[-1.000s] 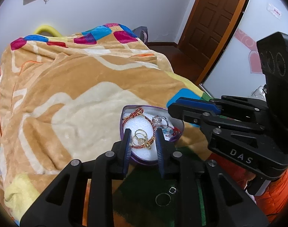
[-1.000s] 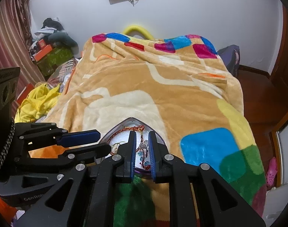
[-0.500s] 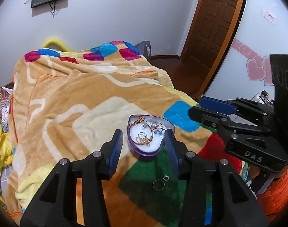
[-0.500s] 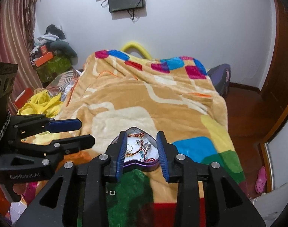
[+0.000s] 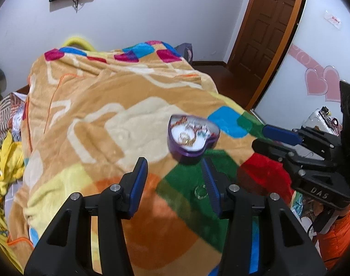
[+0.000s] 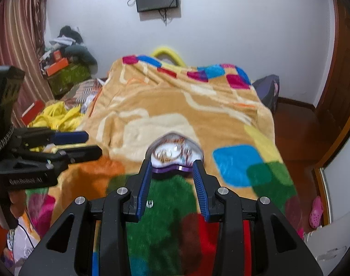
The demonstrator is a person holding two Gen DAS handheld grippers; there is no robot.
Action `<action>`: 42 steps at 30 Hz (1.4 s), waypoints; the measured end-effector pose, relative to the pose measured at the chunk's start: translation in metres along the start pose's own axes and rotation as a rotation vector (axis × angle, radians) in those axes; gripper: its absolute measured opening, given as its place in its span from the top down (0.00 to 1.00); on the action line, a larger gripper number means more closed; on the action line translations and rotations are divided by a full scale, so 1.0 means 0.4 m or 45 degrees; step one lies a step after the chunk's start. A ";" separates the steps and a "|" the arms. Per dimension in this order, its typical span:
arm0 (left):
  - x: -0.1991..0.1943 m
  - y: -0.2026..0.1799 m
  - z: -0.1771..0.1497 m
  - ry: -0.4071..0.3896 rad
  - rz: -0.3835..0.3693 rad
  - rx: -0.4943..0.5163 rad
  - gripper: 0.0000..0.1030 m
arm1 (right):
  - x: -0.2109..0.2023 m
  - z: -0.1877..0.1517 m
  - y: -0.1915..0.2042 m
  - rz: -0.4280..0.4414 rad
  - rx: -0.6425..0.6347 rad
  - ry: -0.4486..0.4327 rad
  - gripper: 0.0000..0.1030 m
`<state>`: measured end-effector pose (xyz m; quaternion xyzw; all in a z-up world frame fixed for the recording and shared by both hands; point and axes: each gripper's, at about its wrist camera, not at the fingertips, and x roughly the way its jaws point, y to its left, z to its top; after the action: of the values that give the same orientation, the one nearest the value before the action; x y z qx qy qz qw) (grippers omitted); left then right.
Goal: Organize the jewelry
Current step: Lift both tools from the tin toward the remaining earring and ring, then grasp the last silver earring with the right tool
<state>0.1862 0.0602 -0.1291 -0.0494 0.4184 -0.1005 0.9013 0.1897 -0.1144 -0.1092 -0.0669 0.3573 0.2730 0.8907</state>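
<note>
Purple heart box [image 5: 192, 148] w/ white lining; tan blanket [image 5: 110, 105] w/ multicolour blocks.

R gripper [image 6: 172, 172] jaws apart, just been opening, nothing btwn pads. Purple heart box [image 6: 173, 155] w/ jewelry on blanket [image 6: 198, 115] just past tips, blurred. Small ring [image 6: 149, 203] on green patch. L gripper [image 6: 82, 146] at left, jaws apart.

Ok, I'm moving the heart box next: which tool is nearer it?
Right, slightly. Both tools' jaws have just been opening, empty. The right tool has its tips framing the heart box; the left tool sits back, box beyond its right finger.
</note>
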 end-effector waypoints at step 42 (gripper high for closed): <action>0.216 -0.089 -0.106 0.246 -0.056 0.073 0.67 | 0.086 -0.129 -0.036 0.040 0.032 0.122 0.91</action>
<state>0.2032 0.0059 -0.2148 -0.0227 0.4991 -0.1364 0.8554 0.1869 -0.1276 -0.1714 -0.0633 0.4040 0.2789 0.8689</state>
